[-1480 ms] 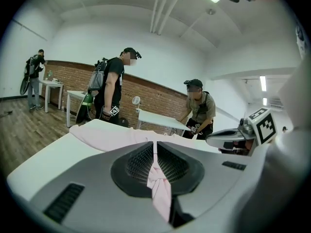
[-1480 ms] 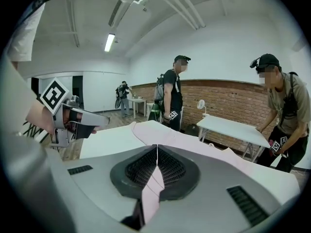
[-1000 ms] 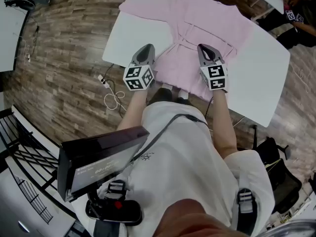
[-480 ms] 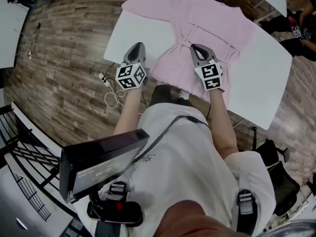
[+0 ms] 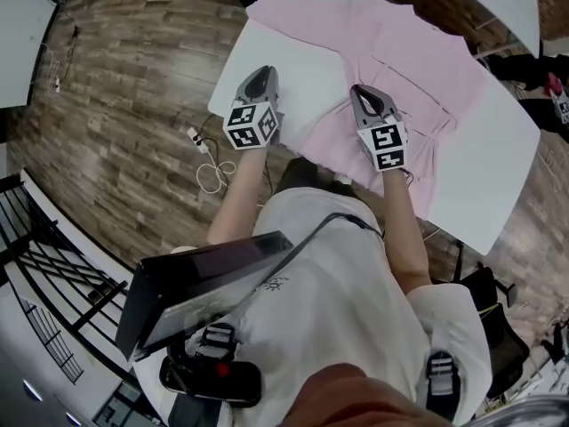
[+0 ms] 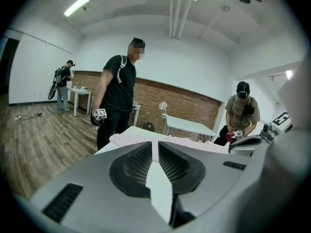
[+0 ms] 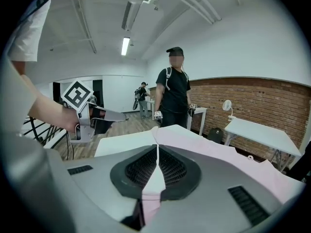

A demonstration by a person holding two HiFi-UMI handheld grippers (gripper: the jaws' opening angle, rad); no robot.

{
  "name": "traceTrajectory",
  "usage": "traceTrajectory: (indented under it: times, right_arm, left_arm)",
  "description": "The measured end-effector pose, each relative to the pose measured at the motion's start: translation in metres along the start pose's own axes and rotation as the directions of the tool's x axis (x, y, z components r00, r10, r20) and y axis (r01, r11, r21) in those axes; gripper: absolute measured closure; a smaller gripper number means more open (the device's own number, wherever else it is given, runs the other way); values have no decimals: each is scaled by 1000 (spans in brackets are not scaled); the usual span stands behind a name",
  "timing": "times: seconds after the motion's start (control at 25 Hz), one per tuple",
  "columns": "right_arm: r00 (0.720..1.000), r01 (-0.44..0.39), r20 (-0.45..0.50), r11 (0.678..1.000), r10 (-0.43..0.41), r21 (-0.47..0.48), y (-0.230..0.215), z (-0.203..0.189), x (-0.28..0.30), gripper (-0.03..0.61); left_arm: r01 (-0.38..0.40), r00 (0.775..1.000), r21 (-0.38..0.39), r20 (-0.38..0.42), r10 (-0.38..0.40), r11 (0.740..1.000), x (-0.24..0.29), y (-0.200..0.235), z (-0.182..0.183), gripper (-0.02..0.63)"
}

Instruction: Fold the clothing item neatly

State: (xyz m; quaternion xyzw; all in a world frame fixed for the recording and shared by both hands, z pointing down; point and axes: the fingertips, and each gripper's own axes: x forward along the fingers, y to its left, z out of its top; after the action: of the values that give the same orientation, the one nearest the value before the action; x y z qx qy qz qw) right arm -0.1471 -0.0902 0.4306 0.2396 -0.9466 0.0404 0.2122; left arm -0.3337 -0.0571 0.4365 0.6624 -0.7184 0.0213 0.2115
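A pink robe-like garment (image 5: pixel 391 52) lies spread flat on the white table (image 5: pixel 284 69). My left gripper (image 5: pixel 260 74) hovers over bare table left of the garment's lower edge. Its jaws have just been opening and stand a narrow crack apart (image 6: pixel 155 144) with nothing between them. My right gripper (image 5: pixel 364 92) is over the garment's lower left part, near the hem. Its jaws meet in a thin line (image 7: pixel 157 147), and pink cloth (image 7: pixel 204 147) shows beneath them. I cannot see any cloth pinched or lifted.
A person in black (image 6: pixel 119 96) stands beyond the table's far side, another in a cap (image 6: pixel 241 113) to the right. More white tables (image 7: pixel 257 130) stand by the brick wall. A cable (image 5: pixel 209 172) lies on the wood floor left of the table.
Both grippers have shifted left along the table's near side. The left one has gone from the garment's left hem to bare table. The right one now sits over the lower left cloth.
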Motion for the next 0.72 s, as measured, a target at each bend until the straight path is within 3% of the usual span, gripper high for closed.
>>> traceTrajectory:
  times: [0.48, 0.72]
  right_arm:
    - [999, 2, -44, 1000, -1, 10, 17, 22, 62, 574]
    - [997, 9, -74, 1000, -7, 18, 16, 24, 88, 574]
  left_arm:
    - [18, 996, 38, -85, -15, 999, 77, 58, 16, 513]
    - [23, 986, 82, -166, -9, 996, 130, 84, 12, 478]
